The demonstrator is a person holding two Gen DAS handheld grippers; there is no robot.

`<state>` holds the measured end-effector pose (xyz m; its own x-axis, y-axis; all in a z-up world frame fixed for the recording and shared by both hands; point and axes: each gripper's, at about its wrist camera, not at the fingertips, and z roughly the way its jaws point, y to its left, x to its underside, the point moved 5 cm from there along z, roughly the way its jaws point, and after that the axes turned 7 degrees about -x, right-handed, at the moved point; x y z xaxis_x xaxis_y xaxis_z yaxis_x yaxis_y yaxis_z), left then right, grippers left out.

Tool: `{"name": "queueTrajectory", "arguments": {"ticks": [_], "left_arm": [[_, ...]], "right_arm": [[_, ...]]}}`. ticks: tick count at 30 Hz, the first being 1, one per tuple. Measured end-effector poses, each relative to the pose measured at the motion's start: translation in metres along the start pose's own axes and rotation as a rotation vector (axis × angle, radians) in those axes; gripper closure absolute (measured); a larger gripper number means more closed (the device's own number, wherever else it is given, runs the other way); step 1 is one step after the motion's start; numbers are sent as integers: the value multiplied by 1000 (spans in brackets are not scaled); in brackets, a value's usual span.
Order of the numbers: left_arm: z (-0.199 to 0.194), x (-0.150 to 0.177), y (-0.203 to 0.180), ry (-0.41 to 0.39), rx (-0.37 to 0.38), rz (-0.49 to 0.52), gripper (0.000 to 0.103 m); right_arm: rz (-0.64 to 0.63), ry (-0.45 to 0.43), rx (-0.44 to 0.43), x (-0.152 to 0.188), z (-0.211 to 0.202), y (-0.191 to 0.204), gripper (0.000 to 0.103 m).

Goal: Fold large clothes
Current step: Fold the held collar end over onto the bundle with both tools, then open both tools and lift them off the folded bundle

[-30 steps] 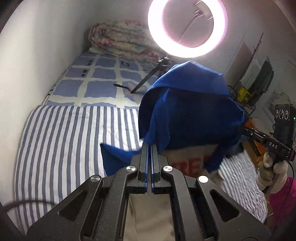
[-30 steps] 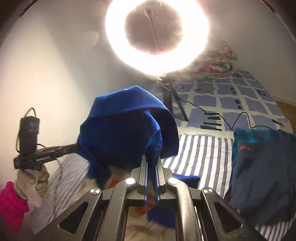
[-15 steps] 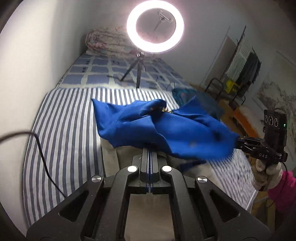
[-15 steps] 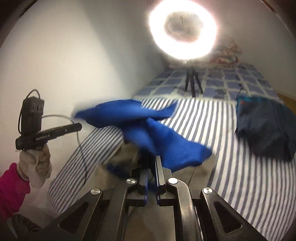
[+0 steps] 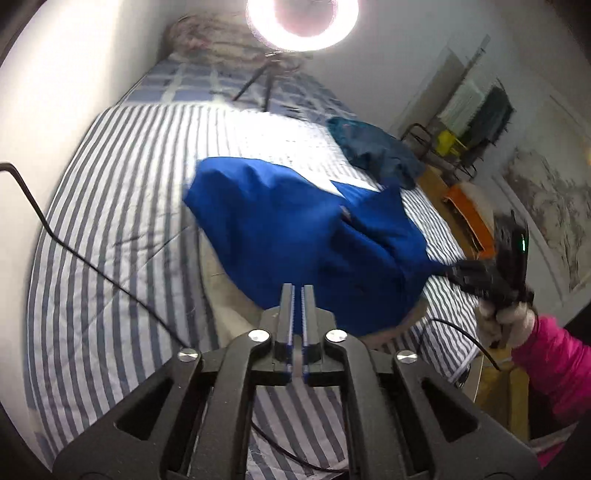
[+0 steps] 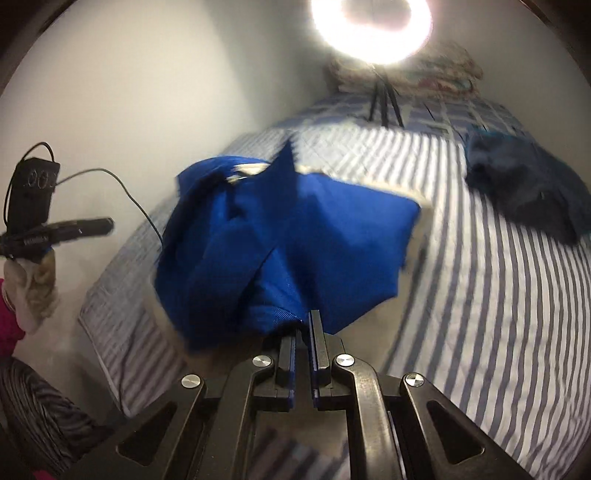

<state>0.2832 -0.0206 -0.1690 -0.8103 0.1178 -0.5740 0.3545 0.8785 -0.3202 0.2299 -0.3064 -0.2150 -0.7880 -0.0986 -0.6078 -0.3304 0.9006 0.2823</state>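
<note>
Since half a second ago the blue garment [image 5: 306,240] has billowed up into a rounded, bunched mass, and the left claw [image 5: 297,295] no longer grips it: its fingers stand nearly together with a thin strip of daylight between them and no cloth in the gap, the garment lying just ahead of the tips. Seen from this claw, the right claw [image 5: 458,271] is off to the right side, its tips buried in a corner of the blue fabric (motion blur hides how tightly).

From the right wrist view, the right claw [image 6: 303,325] pinches a gathered fold of the blue garment [image 6: 288,236], which spreads out in front of it over the striped bedsheet [image 6: 498,295]. The left claw [image 6: 99,226] hangs well apart to the left, clear of the cloth. Beyond the garment, ahead and to the right, a dark teal garment [image 6: 528,192] lies crumpled on the sheet, and a ring light [image 6: 371,27] glares at the far end.
</note>
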Motion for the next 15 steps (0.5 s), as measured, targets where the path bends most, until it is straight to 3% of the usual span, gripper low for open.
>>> {"name": "queueTrajectory", "arguments": {"ticks": [2,7,9,13,15], "left_arm": [[6,-6,16,-5,-10,-91,58],[16,-19,43,-6,-24,-221,58],[9,-21,44,-17,-6,-242,58],[-21,-25,31,-59,3,-222,58],[-42,-28,21,-81,13,-202,58]], "right_arm": [[31,16,12,15,3,-7,99],[49,8,37,23,-11,-11,91],[46,-18,59,21,-31,-8,78],[44,-114,78,12,-84,8,72],[36,-157,96,7,-113,19,63]]}}
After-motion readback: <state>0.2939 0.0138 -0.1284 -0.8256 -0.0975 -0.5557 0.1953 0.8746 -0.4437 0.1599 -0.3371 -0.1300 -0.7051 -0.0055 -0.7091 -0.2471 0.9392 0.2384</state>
